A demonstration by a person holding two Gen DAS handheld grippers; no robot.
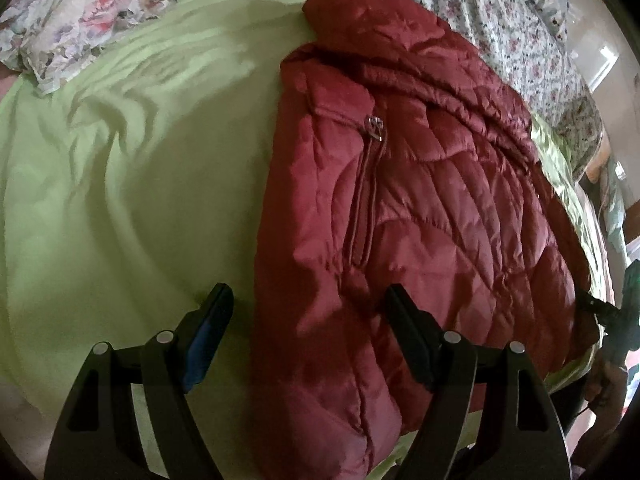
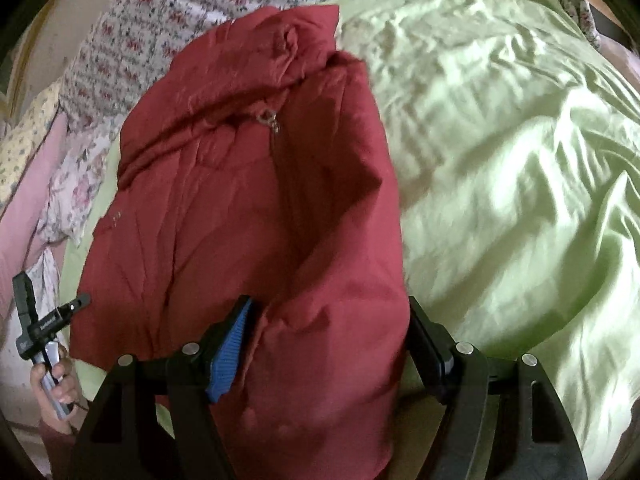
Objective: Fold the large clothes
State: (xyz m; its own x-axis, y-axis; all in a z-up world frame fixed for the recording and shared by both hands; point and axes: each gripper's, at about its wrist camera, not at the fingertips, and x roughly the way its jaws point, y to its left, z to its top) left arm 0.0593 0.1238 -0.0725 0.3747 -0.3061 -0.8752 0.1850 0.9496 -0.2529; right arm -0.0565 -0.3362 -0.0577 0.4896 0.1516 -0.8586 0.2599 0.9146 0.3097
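Red jacket (image 1: 400, 208), folded lengthwise, lying on the green sheet (image 1: 120, 200) of the bed. Left tool (image 1: 308, 312) spread wide, one finger over the jacket's edge. Right tool (image 2: 328, 320) spread wide, straddling the jacket's near end.

**Soft, dim light with strong fisheye warp**

Both views are dim and slightly soft, with dark vignetted corners and strong bending toward the edges. Light falls from one side, picking out bright sheen on the creases of the green sheet (image 2: 520, 128) and leaving grey shadows in its folds. The red jacket (image 1: 420, 208) shows glossy highlights. A bright window glare (image 1: 606, 62) sits at the left view's right edge. The right view is slightly smeared.
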